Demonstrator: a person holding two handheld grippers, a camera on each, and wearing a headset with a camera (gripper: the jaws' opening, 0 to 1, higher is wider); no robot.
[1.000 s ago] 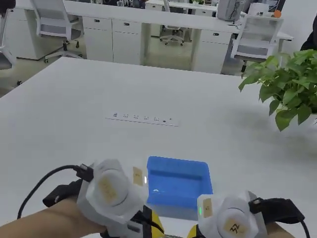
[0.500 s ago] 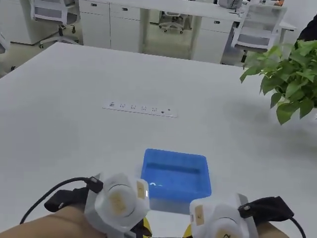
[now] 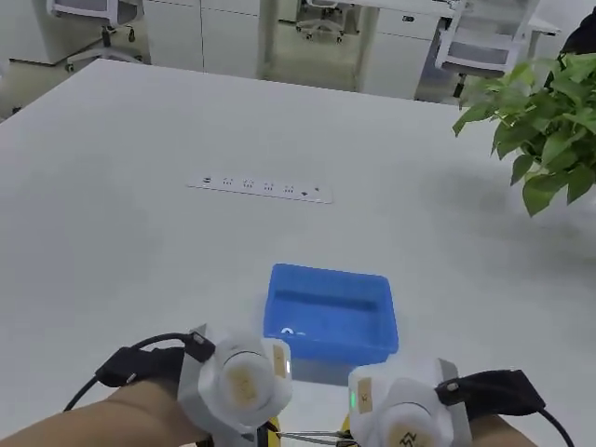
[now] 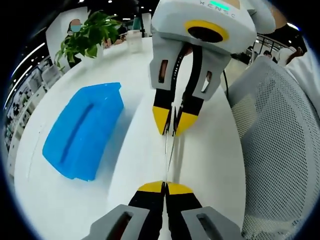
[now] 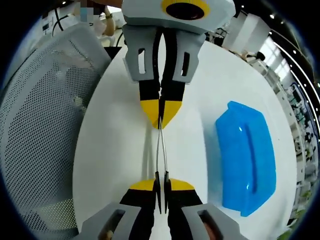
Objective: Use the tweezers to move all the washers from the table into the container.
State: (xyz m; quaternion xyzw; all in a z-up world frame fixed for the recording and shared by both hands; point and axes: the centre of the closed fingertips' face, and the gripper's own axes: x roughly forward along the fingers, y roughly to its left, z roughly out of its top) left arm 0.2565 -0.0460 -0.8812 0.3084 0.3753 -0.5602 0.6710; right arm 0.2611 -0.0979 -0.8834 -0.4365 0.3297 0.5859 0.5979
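headset tipped down over the last second, so the whole scene slid up the head view and more of the two grippers came in at the bottom. that was the camera, not the stuff moving. the one new thing was the tweezers (image 3: 312,435) peeking out between them, a spot that was cut off before.

big to small: the white bench (image 3: 140,186) carried everything, with a leafy plant (image 3: 549,102) off at the far right. the blue container (image 3: 331,312) sat on the bench just beyond the grippers, and a power strip (image 3: 259,188) lay well behind it.

the left gripper (image 4: 164,186) and right gripper (image 5: 161,182) faced each other nose to nose above the near edge of the bench. each had its jaws squeezed together on one end of the tweezers, so the tool hung between them on the person's side of the container.

my read: this was just getting the tweezers seated in a good grip, and no washer picking had started yet. one gripper would need to let go first.

a pale glint (image 3: 291,332) inside the container might've been a washer or a reflection, couldn't tell.
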